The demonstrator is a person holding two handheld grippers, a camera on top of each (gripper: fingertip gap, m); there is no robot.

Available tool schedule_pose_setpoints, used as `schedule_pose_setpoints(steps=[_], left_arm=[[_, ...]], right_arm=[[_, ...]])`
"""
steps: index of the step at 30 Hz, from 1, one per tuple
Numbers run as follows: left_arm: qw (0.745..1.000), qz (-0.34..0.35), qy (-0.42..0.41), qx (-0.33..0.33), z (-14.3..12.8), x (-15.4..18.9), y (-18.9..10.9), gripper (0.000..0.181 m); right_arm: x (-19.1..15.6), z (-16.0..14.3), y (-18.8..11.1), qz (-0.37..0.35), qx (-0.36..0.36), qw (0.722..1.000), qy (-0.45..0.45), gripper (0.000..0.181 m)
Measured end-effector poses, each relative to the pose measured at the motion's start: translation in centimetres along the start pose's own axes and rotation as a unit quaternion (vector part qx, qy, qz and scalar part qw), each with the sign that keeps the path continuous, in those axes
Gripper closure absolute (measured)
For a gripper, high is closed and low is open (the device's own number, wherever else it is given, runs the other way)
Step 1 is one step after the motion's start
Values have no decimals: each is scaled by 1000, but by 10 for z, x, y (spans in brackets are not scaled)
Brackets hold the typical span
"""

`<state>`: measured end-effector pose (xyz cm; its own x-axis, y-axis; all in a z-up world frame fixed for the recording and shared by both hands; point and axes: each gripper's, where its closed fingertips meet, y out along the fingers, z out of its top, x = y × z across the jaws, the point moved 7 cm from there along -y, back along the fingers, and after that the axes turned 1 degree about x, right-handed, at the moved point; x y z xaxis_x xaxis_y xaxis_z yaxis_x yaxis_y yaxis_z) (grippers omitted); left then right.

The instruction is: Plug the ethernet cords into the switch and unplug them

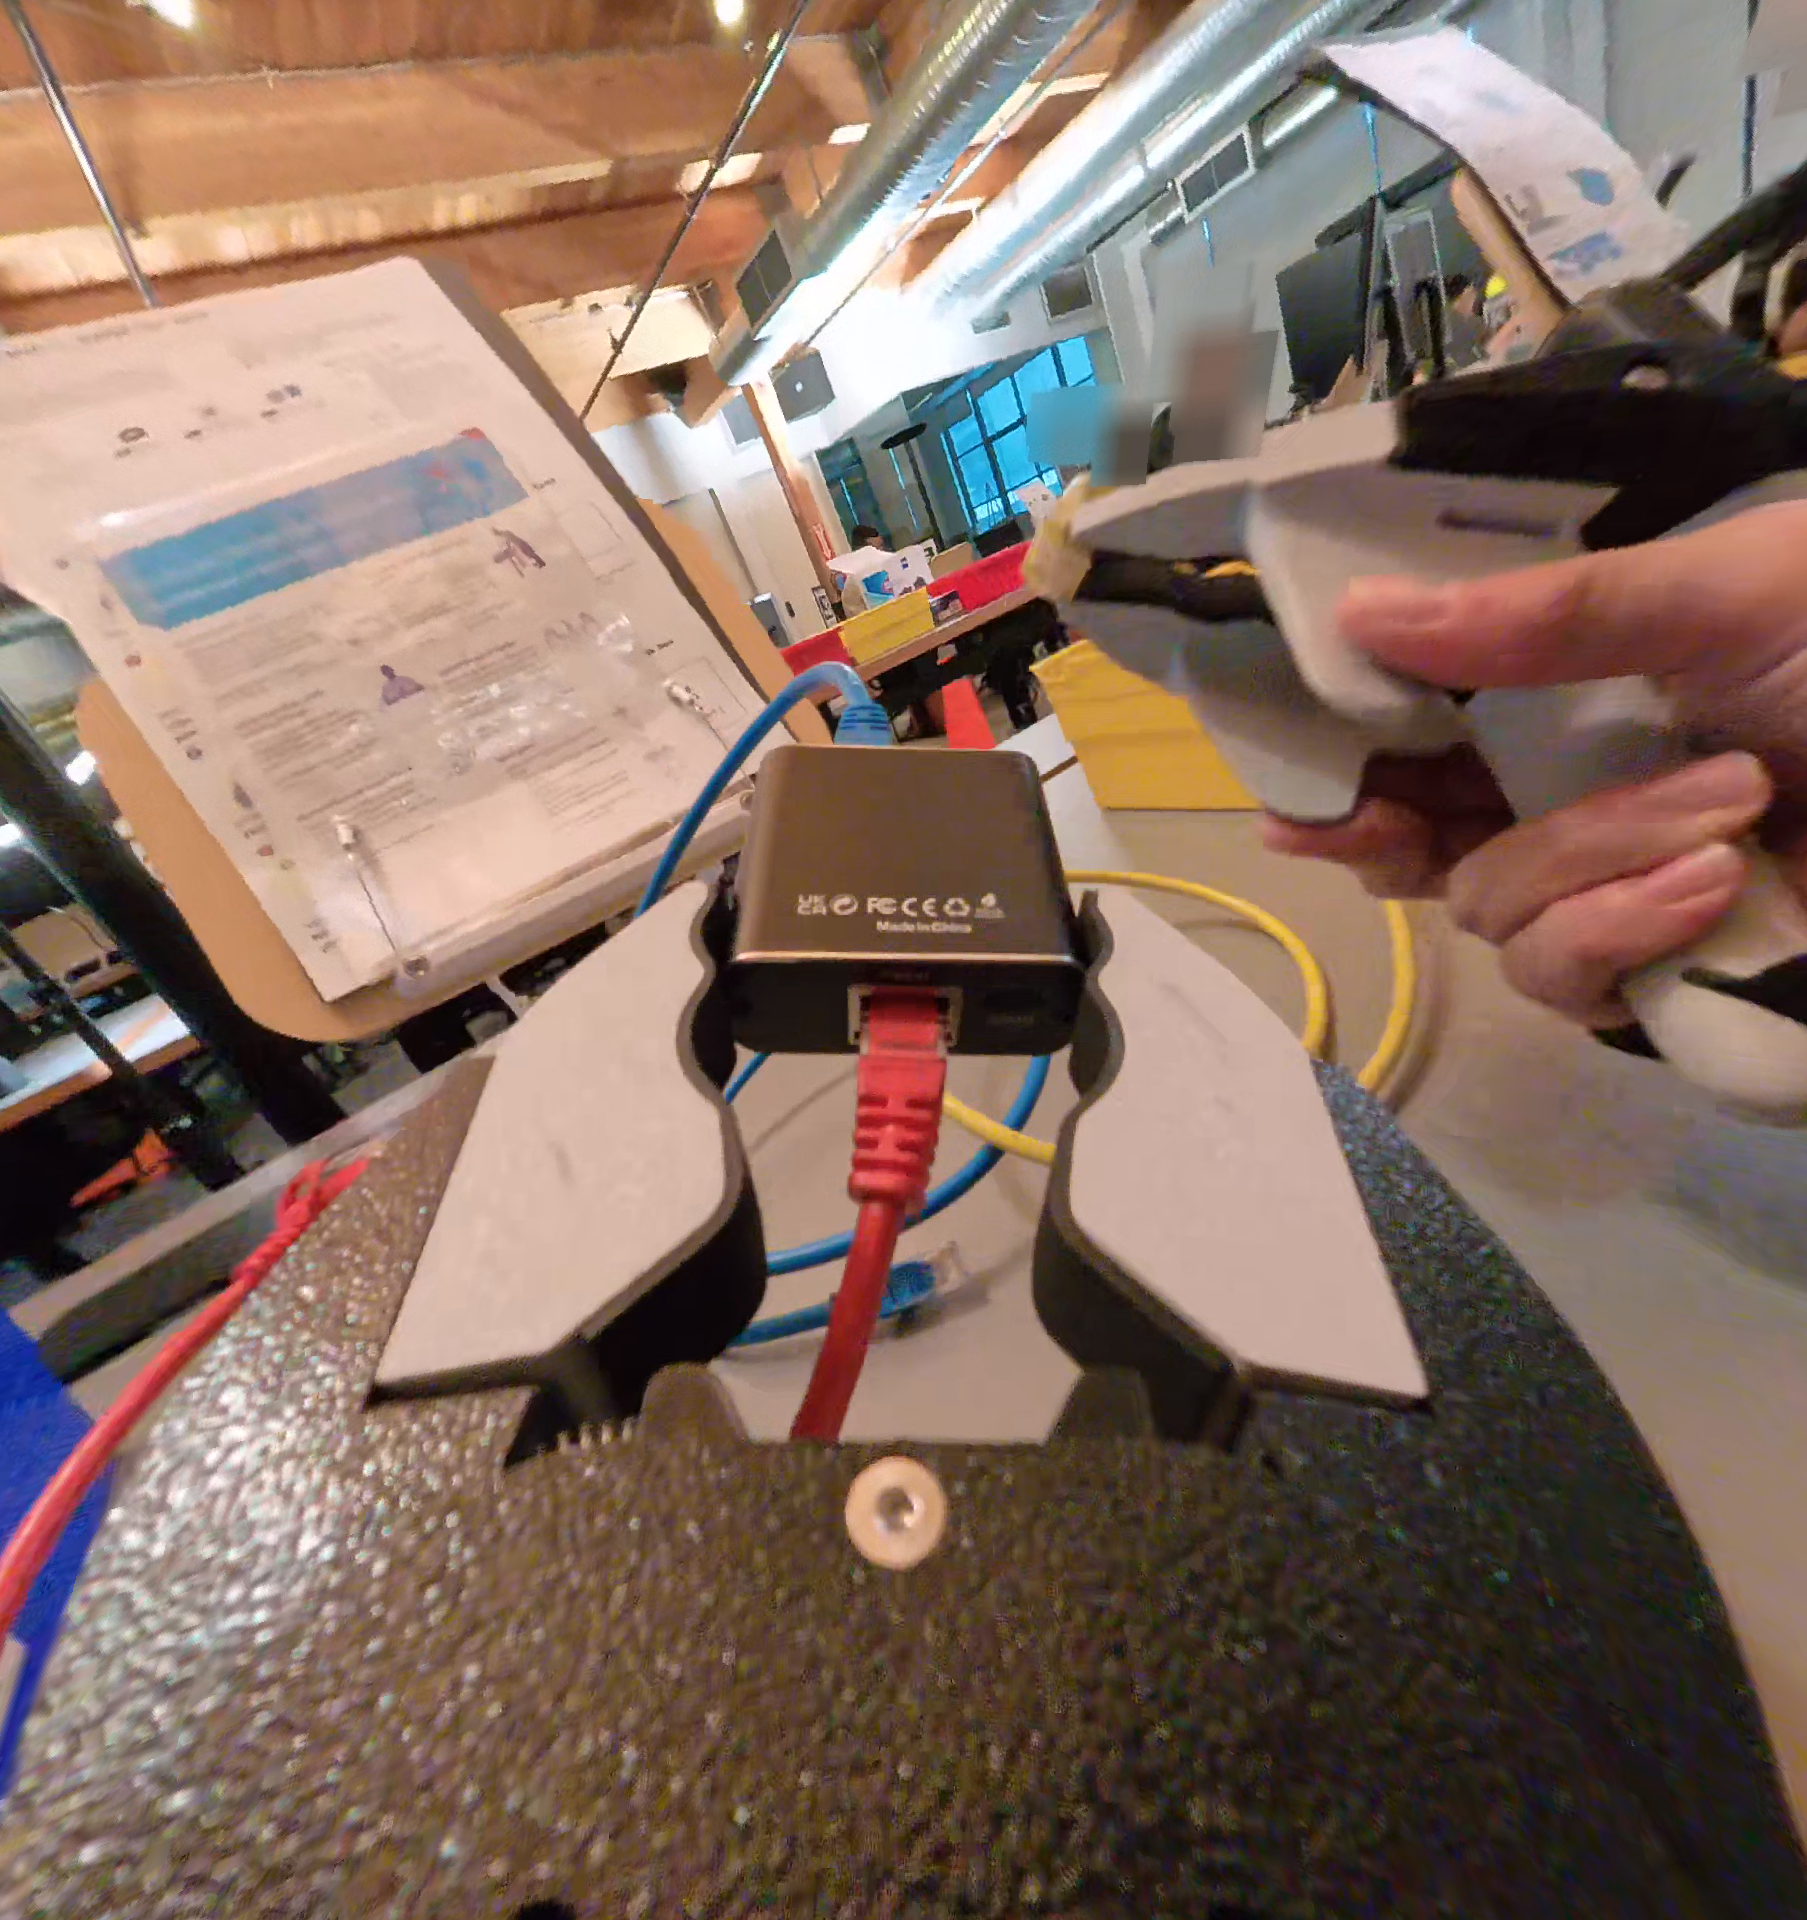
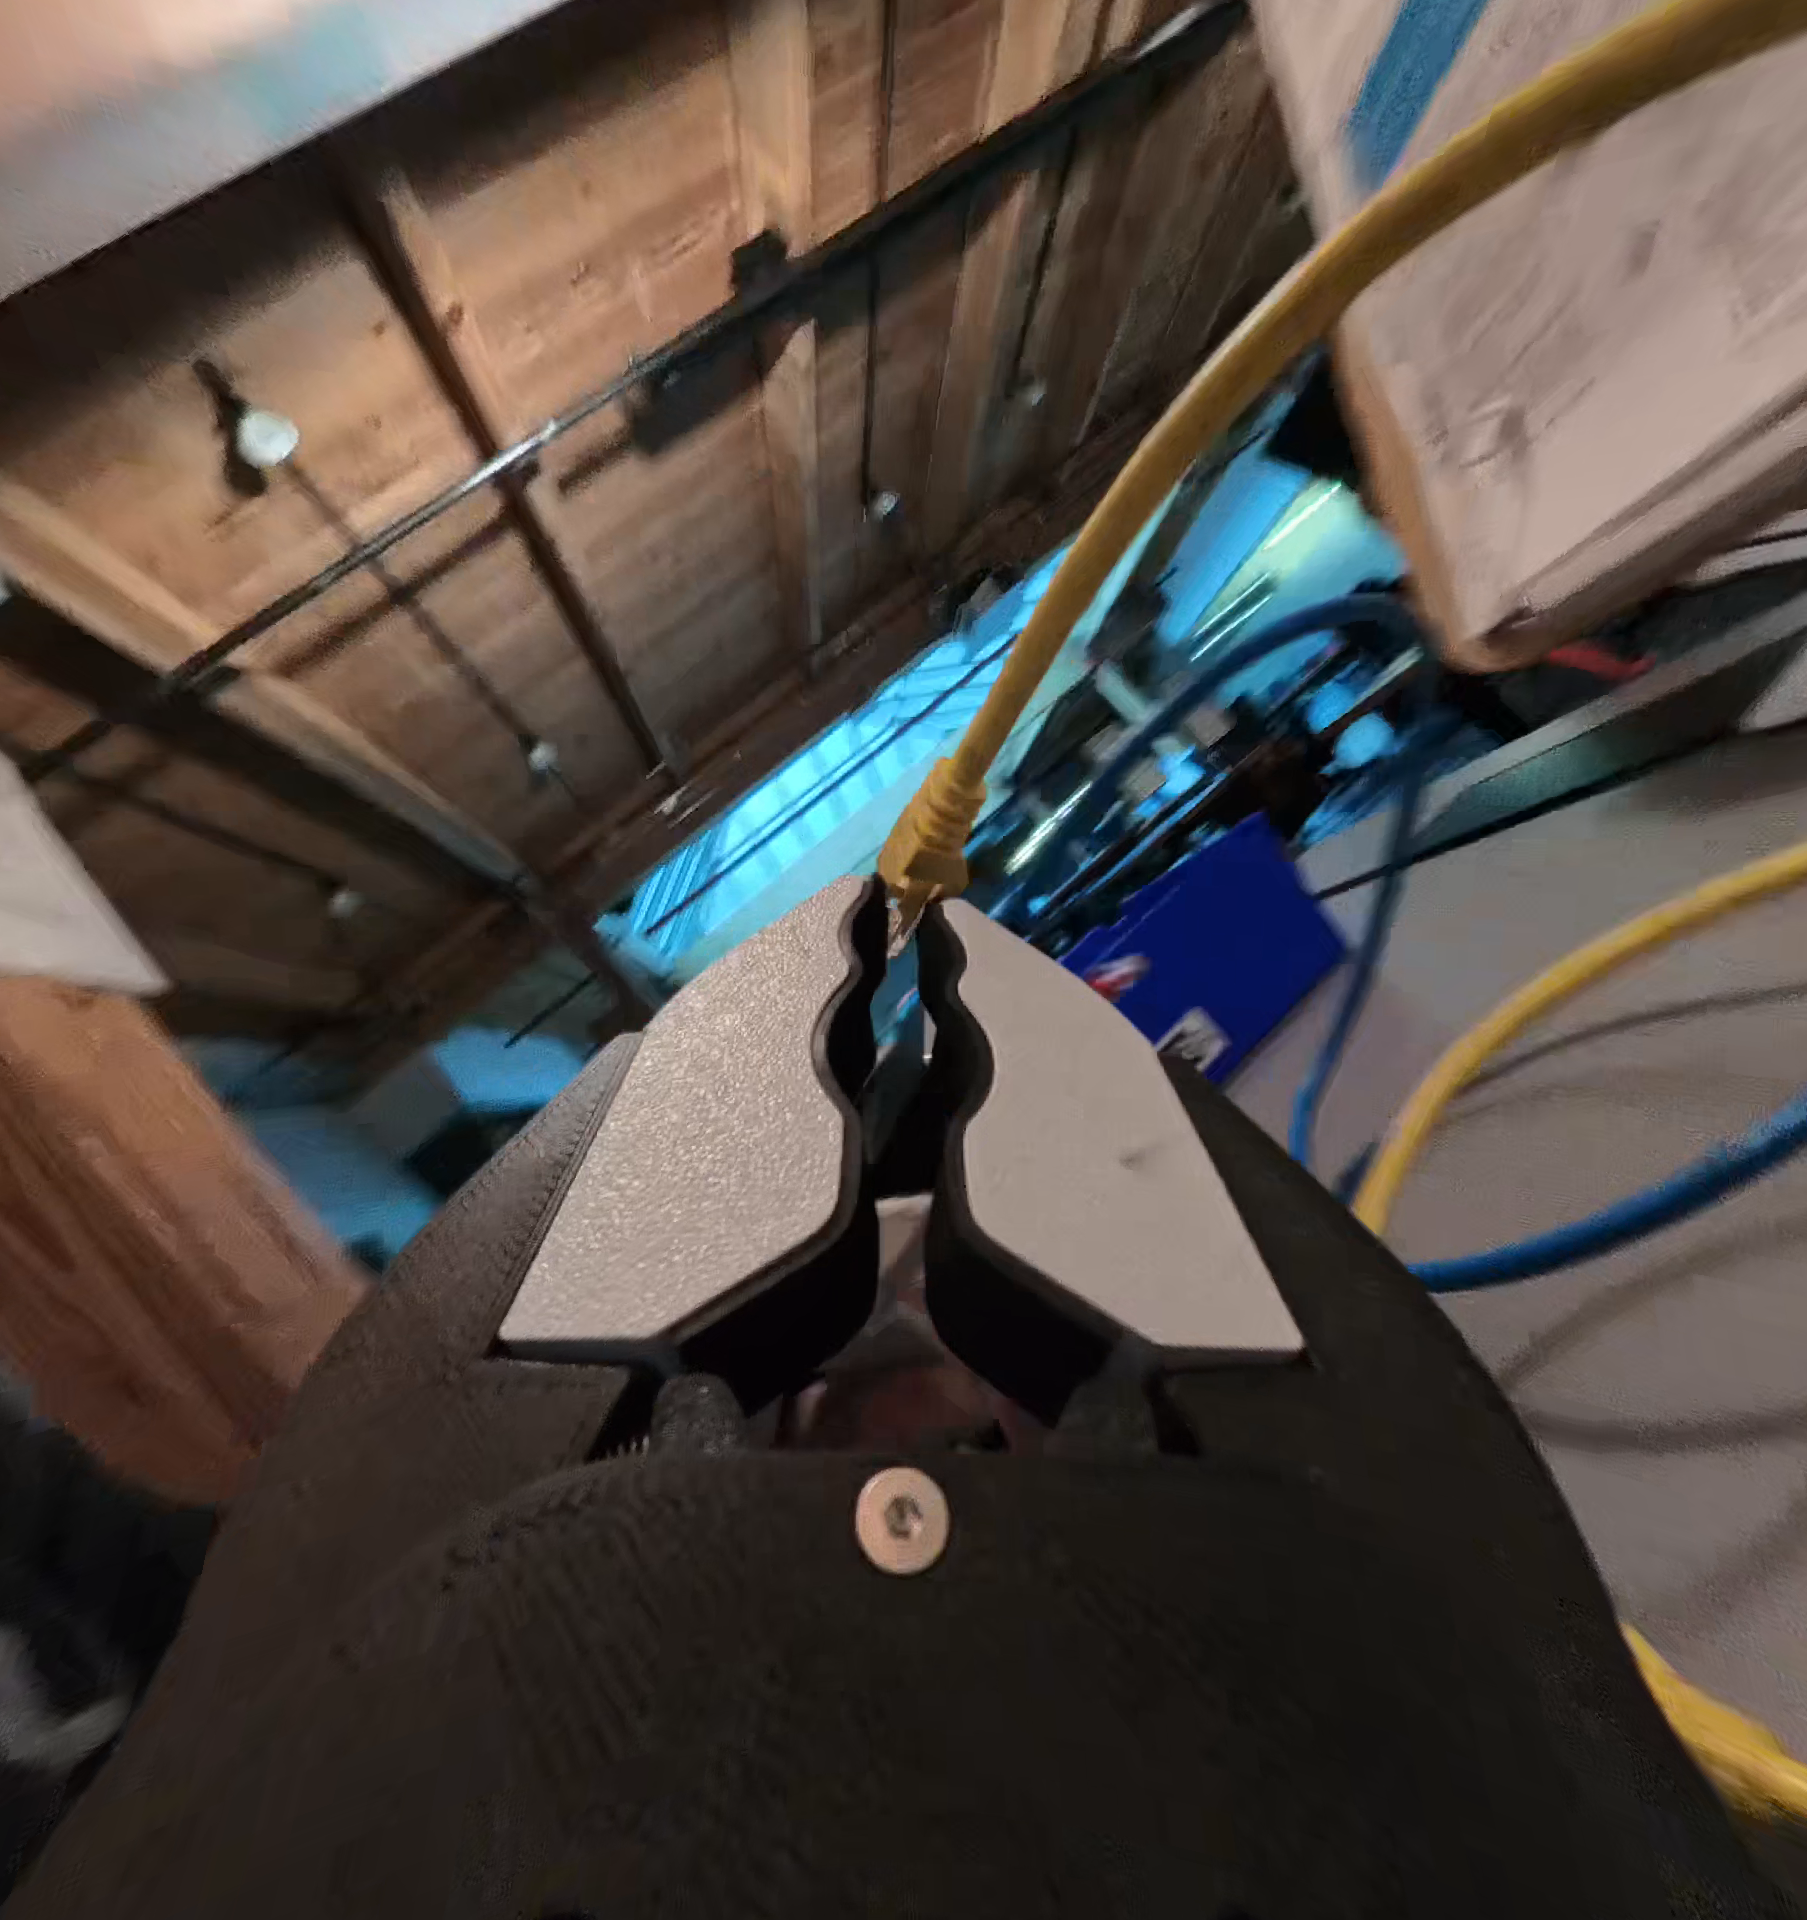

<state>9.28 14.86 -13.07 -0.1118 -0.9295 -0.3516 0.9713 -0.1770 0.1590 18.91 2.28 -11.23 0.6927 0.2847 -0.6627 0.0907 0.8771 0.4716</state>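
Note:
My left gripper (image 1: 899, 925) is shut on the black switch (image 1: 904, 862) and holds it above the table. A red ethernet cord (image 1: 894, 1122) is plugged into the switch's near port. A blue cord (image 1: 863, 717) is plugged into its far side. My right gripper (image 2: 904, 909) is shut on the plug of the yellow ethernet cord (image 2: 930, 831), held up in the air. In the left wrist view the right gripper (image 1: 1060, 566) is above and to the right of the switch, with the yellow plug at its tips.
A grey table (image 1: 1605, 1195) carries loops of yellow cord (image 1: 1304, 966) and blue cord (image 1: 982, 1174). An instruction sheet on a stand (image 1: 359, 623) is at the left. A yellow bin (image 1: 1127, 727) is behind the switch. A blue box (image 2: 1200, 935) stands at the table's far side.

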Motion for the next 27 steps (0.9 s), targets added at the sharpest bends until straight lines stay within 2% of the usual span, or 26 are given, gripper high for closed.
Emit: schedule_pose_setpoints(steps=[6,13,16,18,21,23,27], left_arm=[[997,37,-71,10,-6,-20,-7,119],[995,40,-91,10,-9,-27,-9,119],[995,30,-95,11,-9,-26,-9,119],[995,27,-96,10,-9,-26,-9,119],[995,22,-99,9,-10,-25,-8,119],[994,19,-103,10,-10,-26,-8,119],[994,15,-110,10,-11,-26,-8,119]], right_arm=[[-51,39,4,1,-67,991,-117,173],[-110,121,-5,-7,-156,962,-225,173],[-120,159,-13,-32,-190,946,-260,174],[-110,184,-22,-76,-231,926,-289,174],[-74,212,-46,-150,-320,885,-303,173],[-41,226,-67,-213,-370,844,-324,174],[11,229,-103,-249,-417,828,-281,173]])
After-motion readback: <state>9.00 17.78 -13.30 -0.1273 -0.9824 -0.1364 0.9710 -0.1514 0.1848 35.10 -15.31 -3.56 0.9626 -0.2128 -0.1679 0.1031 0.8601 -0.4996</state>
